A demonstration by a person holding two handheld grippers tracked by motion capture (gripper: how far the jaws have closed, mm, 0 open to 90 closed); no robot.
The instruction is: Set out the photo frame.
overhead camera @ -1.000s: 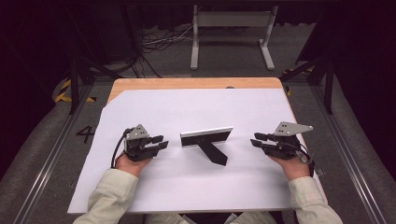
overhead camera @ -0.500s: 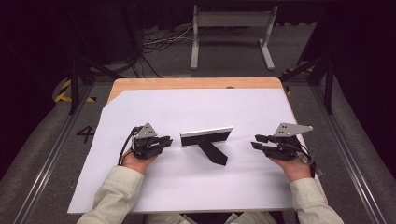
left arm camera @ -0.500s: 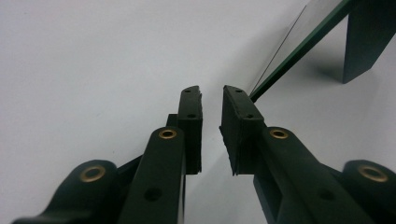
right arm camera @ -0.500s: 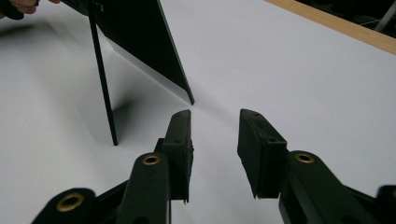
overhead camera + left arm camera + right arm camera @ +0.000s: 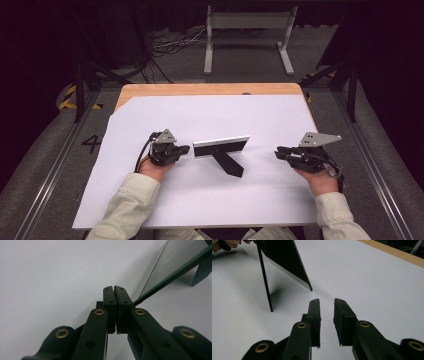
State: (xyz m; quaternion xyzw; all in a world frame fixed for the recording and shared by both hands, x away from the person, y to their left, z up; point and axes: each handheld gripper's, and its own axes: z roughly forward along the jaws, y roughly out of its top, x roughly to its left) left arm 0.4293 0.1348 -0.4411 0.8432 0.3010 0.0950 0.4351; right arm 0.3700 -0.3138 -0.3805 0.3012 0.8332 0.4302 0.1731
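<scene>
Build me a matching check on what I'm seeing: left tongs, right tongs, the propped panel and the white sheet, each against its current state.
Things:
1. left tongs
2. right tongs
3. propped panel
4. white sheet

States:
A. lies flat under everything else
B. jaws pressed together, nothing between them
C. stands on edge, braced by a black leg
D. jaws apart, nothing between them

Pairs: 1-B, 2-D, 3-C, 4-A.

Note: the right tongs have just been closing, with nothing between the jaws.
</scene>
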